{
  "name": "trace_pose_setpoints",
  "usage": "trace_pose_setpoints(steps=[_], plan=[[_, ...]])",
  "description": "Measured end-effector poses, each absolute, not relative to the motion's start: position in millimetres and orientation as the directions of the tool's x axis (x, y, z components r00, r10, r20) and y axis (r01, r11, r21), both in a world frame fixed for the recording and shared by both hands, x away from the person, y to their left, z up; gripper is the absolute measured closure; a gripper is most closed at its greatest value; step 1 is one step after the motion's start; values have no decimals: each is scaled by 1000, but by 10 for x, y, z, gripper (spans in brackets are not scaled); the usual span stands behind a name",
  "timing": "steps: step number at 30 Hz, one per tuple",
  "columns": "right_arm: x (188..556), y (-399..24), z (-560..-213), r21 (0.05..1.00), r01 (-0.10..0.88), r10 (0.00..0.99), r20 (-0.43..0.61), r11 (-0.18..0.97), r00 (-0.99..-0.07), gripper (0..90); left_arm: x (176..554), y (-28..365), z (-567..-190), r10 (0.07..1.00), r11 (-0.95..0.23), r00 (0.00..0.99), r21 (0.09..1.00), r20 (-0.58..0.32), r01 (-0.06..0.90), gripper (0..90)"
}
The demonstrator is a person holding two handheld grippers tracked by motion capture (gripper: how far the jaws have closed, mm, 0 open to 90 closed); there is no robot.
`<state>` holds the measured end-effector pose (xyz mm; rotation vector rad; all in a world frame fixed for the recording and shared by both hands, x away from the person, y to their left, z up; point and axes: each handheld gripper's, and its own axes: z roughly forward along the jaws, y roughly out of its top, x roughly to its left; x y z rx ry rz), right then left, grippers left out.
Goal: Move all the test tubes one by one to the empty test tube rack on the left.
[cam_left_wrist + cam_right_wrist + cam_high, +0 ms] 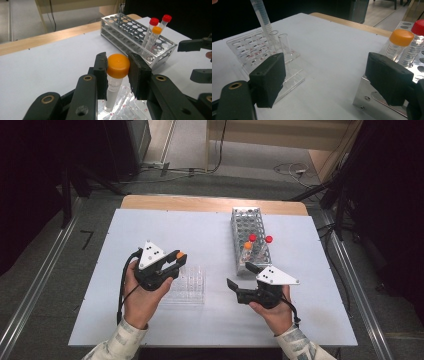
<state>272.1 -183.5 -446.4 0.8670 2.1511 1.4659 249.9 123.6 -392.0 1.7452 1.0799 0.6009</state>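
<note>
One white-topped table (210, 227) carries two racks. The larger is a metal test-tube rack (248, 235) with many round holes, lying toward the far right. It holds three capped tubes at its near end: two red-capped tubes (260, 241) and one orange-capped tube in the rack (247, 249). The smaller is a clear plastic rack (189, 284), nearer the person and left of centre. In the right gripper view it seems to hold one open, uncapped glass tube (284, 45), though the clear walls make this hard to read.

There are two hand-held grippers, one in each hand. The left gripper (117, 72) hangs over the clear plastic rack with its jaws clamped on the cap of a fourth tube, the orange-capped tube (115, 75). The tube hangs upright below the pads, with its lower end at the rack's top. The right gripper (239, 276) sits just in front of the metal rack's near end, with its jaws spread wide and nothing between them. The orange-capped and red-capped tubes stand just beyond its right jaw.
</note>
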Motion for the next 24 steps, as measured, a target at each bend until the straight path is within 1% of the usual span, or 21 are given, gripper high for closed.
trace_pose_setpoints(steps=[9, 15, 17, 22, 24], plan=[[2727, -1837, -4473, 925, 270, 683, 16, 267, -730, 152, 2541, 1180, -4142, 872, -177, 483, 875, -72, 450, 700], [2729, -1834, -4479, 924, 271, 684, 14, 271, -729, 152, 2548, 1201, -4182, 872, -171, 482, 869, -86, 464, 690], [2731, -1834, -4482, 923, 274, 687, 14, 272, -726, 152, 2551, 1208, -4191, 869, -151, 483, 869, -111, 471, 648], [2745, -1851, -4482, 924, 275, 695, 13, 267, -719, 152, 2544, 1224, -4177, 865, -129, 485, 876, -130, 464, 547], [2752, -1860, -4484, 924, 276, 700, 12, 266, -714, 152, 2544, 1238, -4162, 865, -111, 481, 880, -143, 461, 473]])
